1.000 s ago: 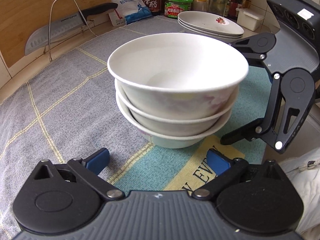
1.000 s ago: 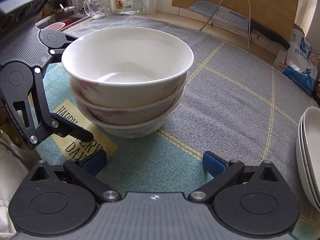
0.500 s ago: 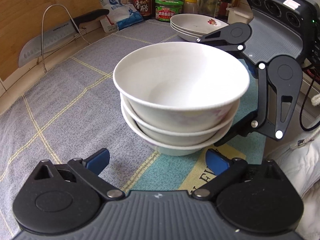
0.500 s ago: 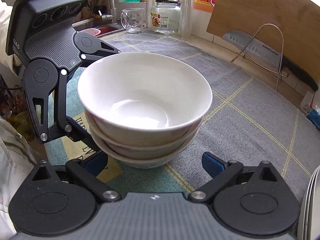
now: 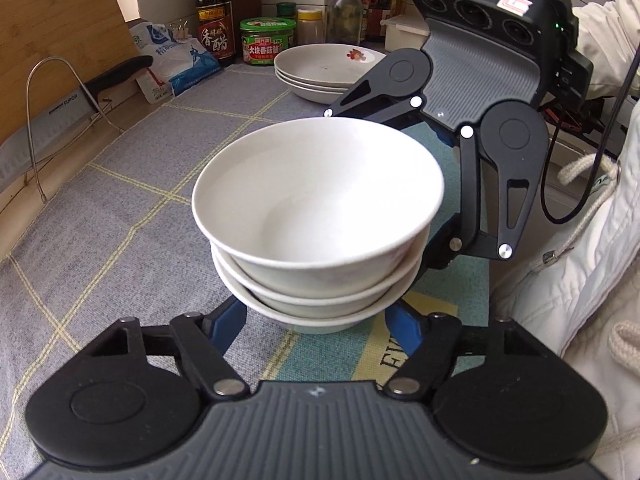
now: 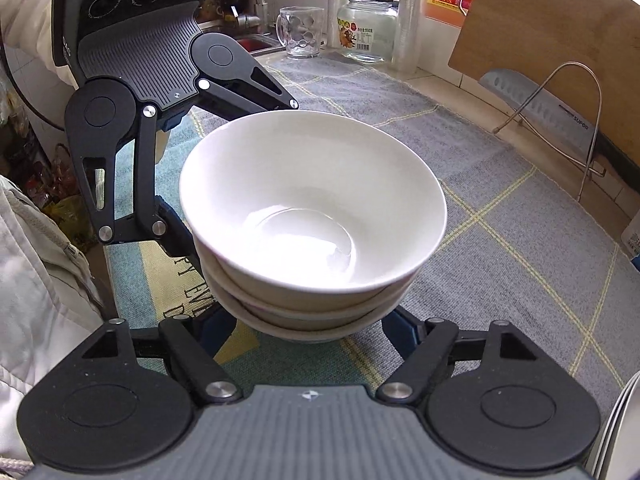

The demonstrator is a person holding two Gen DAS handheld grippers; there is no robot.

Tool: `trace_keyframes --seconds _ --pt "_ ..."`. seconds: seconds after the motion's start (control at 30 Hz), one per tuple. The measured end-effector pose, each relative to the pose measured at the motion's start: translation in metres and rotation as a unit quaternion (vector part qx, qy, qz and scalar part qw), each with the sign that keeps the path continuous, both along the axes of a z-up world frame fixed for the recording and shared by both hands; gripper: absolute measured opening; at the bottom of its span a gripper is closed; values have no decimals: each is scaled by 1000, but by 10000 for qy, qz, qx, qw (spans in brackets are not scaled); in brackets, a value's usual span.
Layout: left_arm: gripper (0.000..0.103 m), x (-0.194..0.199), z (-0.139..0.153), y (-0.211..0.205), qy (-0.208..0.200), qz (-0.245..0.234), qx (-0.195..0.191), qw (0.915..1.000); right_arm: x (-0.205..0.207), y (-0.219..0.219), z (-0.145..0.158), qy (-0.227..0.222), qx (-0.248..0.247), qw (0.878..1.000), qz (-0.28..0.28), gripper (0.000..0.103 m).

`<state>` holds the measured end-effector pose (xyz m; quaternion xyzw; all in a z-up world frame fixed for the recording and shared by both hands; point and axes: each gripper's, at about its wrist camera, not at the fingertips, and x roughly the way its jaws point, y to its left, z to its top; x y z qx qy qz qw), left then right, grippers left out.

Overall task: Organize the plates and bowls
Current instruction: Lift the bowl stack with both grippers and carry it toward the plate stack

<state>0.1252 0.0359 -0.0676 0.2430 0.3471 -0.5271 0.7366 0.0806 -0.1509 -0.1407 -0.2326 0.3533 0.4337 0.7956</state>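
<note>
- Since a second ago both grippers have closed in on the bowls: each pair of blue fingers stood wide apart on the mat then, and now sits tucked under the stack's lowest rim, the jaws having just been closing.
- Left gripper: its fingers flank the bottom bowl's base on both sides. They look to be touching it, but the rim hides the contact, so I cannot tell if they grip.
- The bowls, three nested and white, stand upright on the mat in the middle of the table, between the two grippers.
- Right gripper: its fingers likewise bracket the bottom bowl from the opposite side; contact is hidden there too.
- Left-wrist view, left to right: a cutting board with a knife on a wire rack, a bag, a dark bottle, a green-lidded jar, then the plates stacked behind the bowls, well apart from them.
- A white sleeve fills the right edge.
</note>
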Motion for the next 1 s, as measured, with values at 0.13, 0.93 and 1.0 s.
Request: trace_keyframes --seconds 0.13,0.93,1.0 --pt "76 3 0 2 51 -88 -48 9999 2 1 1 14 -35 10000 29 83" --pt "82 17 -9 11 184 -676 -507 9963 7 9 8 171 -356 9992 58 90" --pt "83 18 -9 11 183 -721 -514 9959 7 10 8 181 -368 9991 54 90"
